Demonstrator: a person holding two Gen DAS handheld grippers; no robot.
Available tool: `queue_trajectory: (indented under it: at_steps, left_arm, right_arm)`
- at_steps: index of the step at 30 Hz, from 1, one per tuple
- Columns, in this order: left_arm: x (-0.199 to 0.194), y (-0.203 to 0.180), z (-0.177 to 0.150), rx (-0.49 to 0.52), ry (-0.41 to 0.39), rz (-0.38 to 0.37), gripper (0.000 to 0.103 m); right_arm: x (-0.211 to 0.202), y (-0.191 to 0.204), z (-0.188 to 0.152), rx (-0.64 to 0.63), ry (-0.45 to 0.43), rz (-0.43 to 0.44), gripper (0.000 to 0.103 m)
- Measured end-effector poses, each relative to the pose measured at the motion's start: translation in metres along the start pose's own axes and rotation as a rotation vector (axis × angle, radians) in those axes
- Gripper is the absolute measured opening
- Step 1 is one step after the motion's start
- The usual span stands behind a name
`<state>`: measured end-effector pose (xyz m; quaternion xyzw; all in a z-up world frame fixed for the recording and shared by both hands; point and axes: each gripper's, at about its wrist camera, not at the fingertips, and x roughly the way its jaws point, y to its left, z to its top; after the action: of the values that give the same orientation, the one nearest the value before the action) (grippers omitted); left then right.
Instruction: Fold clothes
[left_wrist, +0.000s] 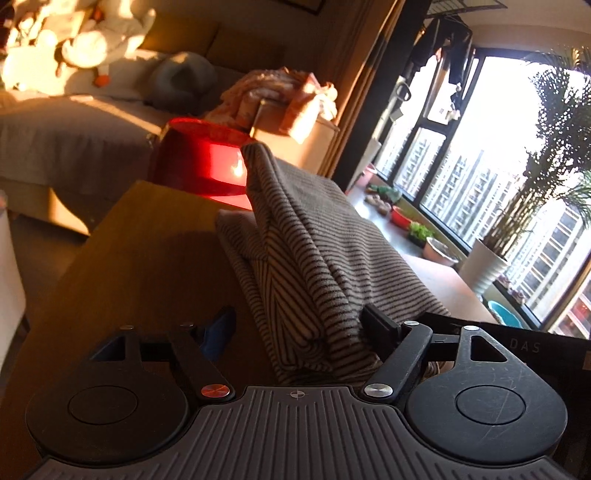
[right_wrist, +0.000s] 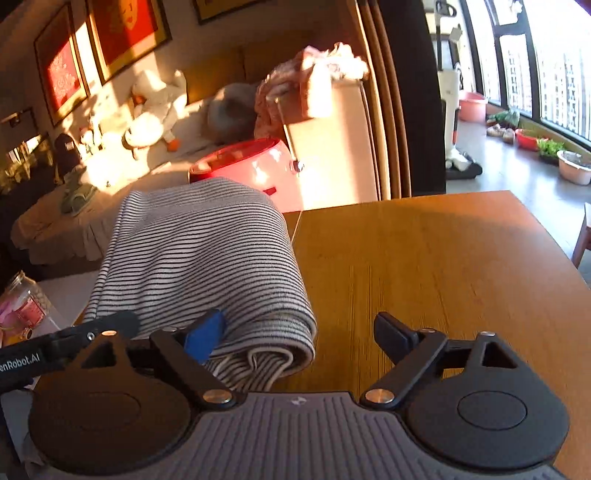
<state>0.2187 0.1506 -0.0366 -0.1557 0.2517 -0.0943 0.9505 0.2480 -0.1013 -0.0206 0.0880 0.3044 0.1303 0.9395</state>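
A grey-and-black striped garment (left_wrist: 314, 258) lies folded on the wooden table (left_wrist: 147, 240). In the left wrist view a bunched fold of it stands up between my left gripper's (left_wrist: 299, 325) wide-apart fingers; the jaws are open and not clamped on it. In the right wrist view the garment (right_wrist: 203, 258) is a thick folded bundle at the table's left part. My right gripper (right_wrist: 299, 332) is open, its blue left fingertip (right_wrist: 205, 334) resting against the bundle's near edge, its right fingertip (right_wrist: 391, 332) over bare table (right_wrist: 443, 258).
A red tub (right_wrist: 240, 166) stands beyond the table's far edge, next to a white cabinet (right_wrist: 332, 140) piled with pink clothes. A sofa with plush toys (right_wrist: 155, 110) is behind. A glass jar (right_wrist: 22, 306) sits at left. Windows and potted plants (left_wrist: 517, 221) are at right.
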Motion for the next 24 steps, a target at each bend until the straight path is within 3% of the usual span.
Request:
queue_trajectory:
  at_steps: [4, 9, 11, 19, 22, 24]
  left_arm:
    - [-0.024, -0.007, -0.013, -0.018, -0.054, 0.043, 0.09]
    - [-0.042, -0.021, -0.028, -0.005, 0.029, 0.094, 0.096]
    - [-0.046, -0.029, -0.034, 0.029, 0.062, 0.148, 0.099]
    - [-0.059, -0.062, -0.056, 0.179, 0.188, 0.374, 0.103]
    - [-0.059, -0.061, -0.055, 0.173, 0.186, 0.374, 0.103]
    - [-0.058, -0.06, -0.054, 0.166, 0.18, 0.376, 0.103]
  right_arm:
    - [-0.014, -0.001, -0.014, 0.018, 0.0, -0.004, 0.103]
    - [-0.033, -0.002, -0.03, 0.045, 0.027, -0.012, 0.103]
    - [-0.041, -0.001, -0.036, 0.05, 0.038, -0.021, 0.103]
    - [-0.052, 0.011, -0.047, -0.025, 0.081, -0.203, 0.103]
    - [-0.045, 0.017, -0.047, -0.075, 0.111, -0.272, 0.103]
    - [-0.042, 0.019, -0.046, -0.092, 0.119, -0.273, 0.103]
